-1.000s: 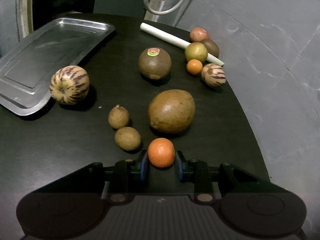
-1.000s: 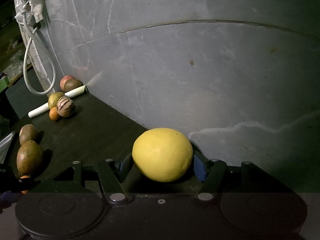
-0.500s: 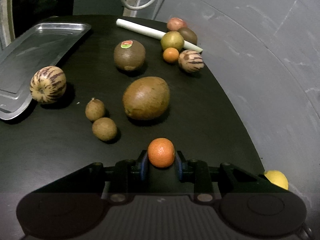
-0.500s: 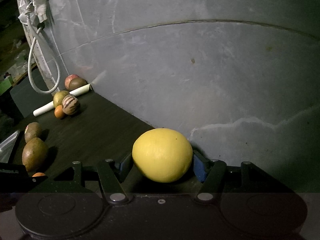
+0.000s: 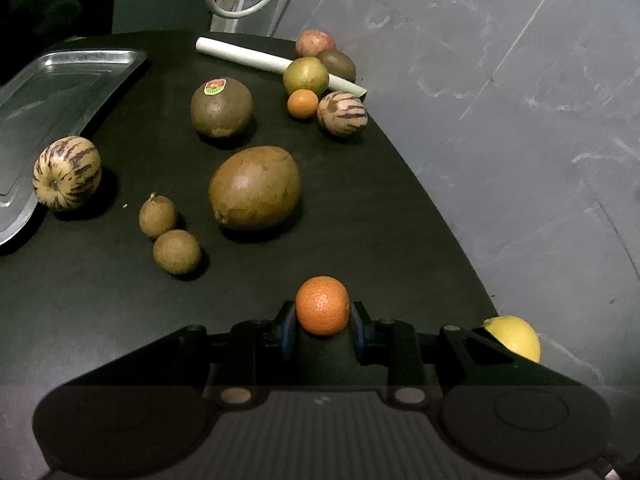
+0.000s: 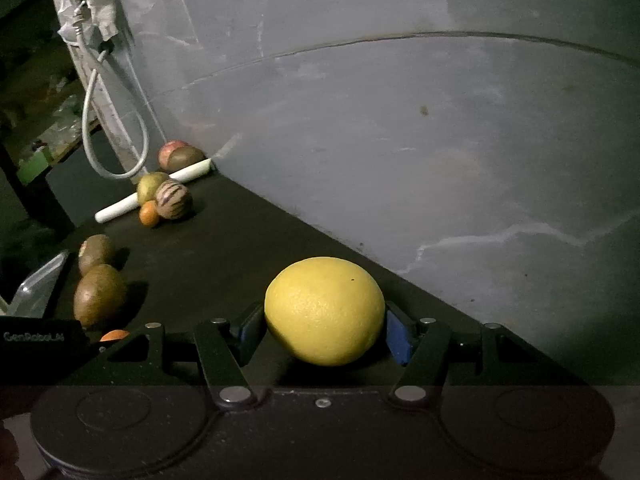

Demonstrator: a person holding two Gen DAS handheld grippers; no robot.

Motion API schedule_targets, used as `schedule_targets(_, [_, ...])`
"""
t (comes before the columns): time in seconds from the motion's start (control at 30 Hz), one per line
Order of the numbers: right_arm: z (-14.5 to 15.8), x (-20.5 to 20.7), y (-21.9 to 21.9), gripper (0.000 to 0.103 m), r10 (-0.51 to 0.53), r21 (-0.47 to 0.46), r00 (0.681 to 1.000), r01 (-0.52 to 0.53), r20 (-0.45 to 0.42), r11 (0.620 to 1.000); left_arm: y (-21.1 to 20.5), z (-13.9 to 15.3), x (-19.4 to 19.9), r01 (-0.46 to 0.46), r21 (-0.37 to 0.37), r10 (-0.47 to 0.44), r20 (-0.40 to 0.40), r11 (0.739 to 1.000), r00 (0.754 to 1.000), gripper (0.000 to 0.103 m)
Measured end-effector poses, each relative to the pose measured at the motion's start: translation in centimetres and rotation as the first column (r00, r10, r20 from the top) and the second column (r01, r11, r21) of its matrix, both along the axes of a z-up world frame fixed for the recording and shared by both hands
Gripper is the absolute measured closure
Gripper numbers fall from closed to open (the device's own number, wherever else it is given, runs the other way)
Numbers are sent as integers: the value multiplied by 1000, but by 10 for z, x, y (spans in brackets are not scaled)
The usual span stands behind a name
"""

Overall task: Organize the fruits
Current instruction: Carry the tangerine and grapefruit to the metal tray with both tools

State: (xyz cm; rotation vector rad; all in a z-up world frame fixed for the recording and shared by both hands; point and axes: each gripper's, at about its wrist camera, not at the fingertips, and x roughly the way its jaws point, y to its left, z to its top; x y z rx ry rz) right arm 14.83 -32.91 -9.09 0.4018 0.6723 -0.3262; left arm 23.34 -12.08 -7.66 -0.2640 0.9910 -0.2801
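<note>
Left gripper (image 5: pixel 322 322) pinches a small orange (image 5: pixel 322 311); right gripper (image 6: pixel 325 330) pinches a lemon (image 6: pixel 325 311). Loose squeezing could let either roll off the table (image 5: pixel 360 220).

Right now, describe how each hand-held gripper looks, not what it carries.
Both look alike. The left hand-held gripper has a matte black body, angled black linkage bars with silver rivets, blue finger pads and a ribbed panel. The right hand-held gripper matches, blue pads included.

"GenRobot.AI" on left tool (image 6: pixel 40 338)
</note>
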Motion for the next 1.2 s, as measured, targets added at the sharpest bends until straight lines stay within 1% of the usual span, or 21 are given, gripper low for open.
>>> schedule_targets(0.2, [10,7,11,39,51,25,998,-51,33,998,15,13,-2,-14,-15,15,24,1000,1000,72])
schedule_targets(0.37, [23,17,30,39,107,31,992,-109,67,994,40,30,1,-39,-32,41,56,999,998,72])
schedule_targets(0.47, [33,24,49,39,159,26,984,-161,86,987,62,38,5,-60,-47,64,72,997,995,72])
schedule_targets(0.63, [51,37,90,39,234,14,965,-237,114,971,113,50,23,-97,-89,105,87,991,991,72])
schedule_targets(0.77, [67,53,137,39,253,-8,958,-255,135,967,161,59,48,-80,-113,93,114,990,989,72])
schedule_targets(0.87, [79,68,175,39,236,8,960,-240,148,971,203,66,72,-63,-114,79,139,991,987,72])
schedule_targets(1.07, [90,112,243,39,208,64,958,-224,196,972,275,67,136,-21,-37,27,169,999,985,72])
schedule_targets(1.2, [90,149,283,39,253,44,947,-267,200,963,307,59,183,-5,-4,6,179,1000,984,72])
